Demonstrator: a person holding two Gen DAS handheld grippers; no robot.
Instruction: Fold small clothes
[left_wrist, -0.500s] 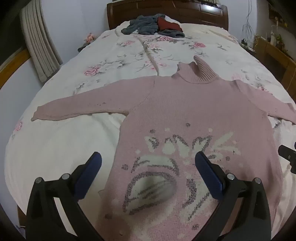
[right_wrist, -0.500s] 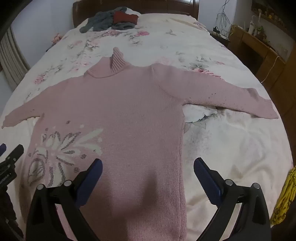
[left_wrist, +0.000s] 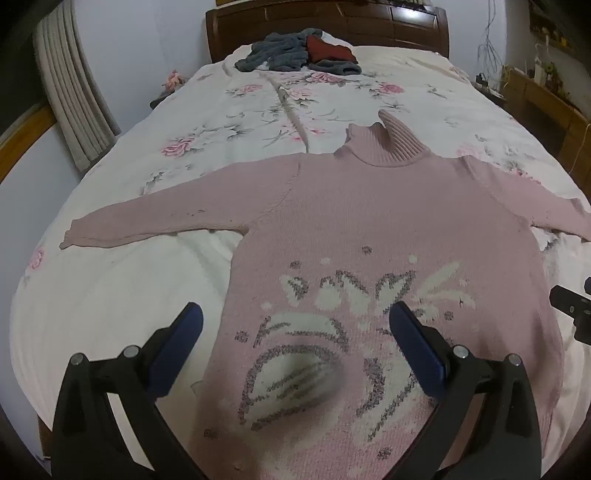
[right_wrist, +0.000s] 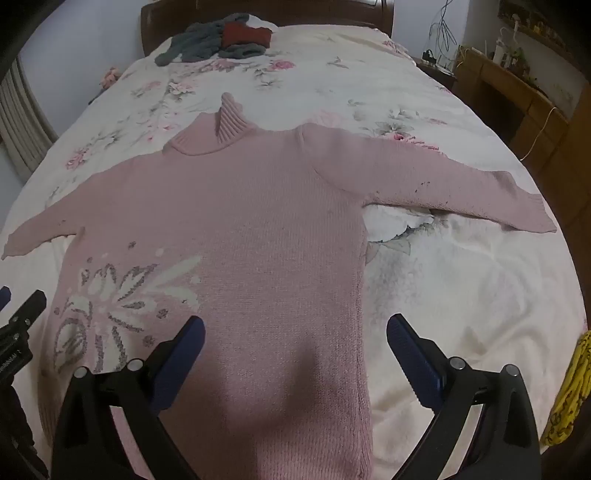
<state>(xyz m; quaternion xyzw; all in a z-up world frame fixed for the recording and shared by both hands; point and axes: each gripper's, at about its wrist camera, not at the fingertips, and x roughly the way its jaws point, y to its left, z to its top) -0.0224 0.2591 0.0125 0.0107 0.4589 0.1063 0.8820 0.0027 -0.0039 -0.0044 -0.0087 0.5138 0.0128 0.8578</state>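
A pink turtleneck sweater (left_wrist: 388, 214) with a white and grey flower pattern lies flat, front up, on the bed, both sleeves spread out sideways. The same sweater (right_wrist: 236, 214) fills the right wrist view. My left gripper (left_wrist: 295, 323) hovers open over the lower left part of the sweater, nothing between its blue pads. My right gripper (right_wrist: 295, 328) hangs open over the sweater's lower right side and its side seam. The right gripper's black body (left_wrist: 572, 306) shows at the left view's right edge, and the left gripper's body (right_wrist: 20, 325) at the right view's left edge.
The bed has a cream floral cover (left_wrist: 229, 110). A heap of grey and dark red clothes (left_wrist: 306, 53) lies near the wooden headboard (left_wrist: 369, 26). A wooden side cabinet (right_wrist: 517, 99) stands right of the bed. A yellow cloth (right_wrist: 572, 391) hangs at the lower right.
Both grippers have stayed nearly still; the views are almost the same as half a second ago, and both stay open.
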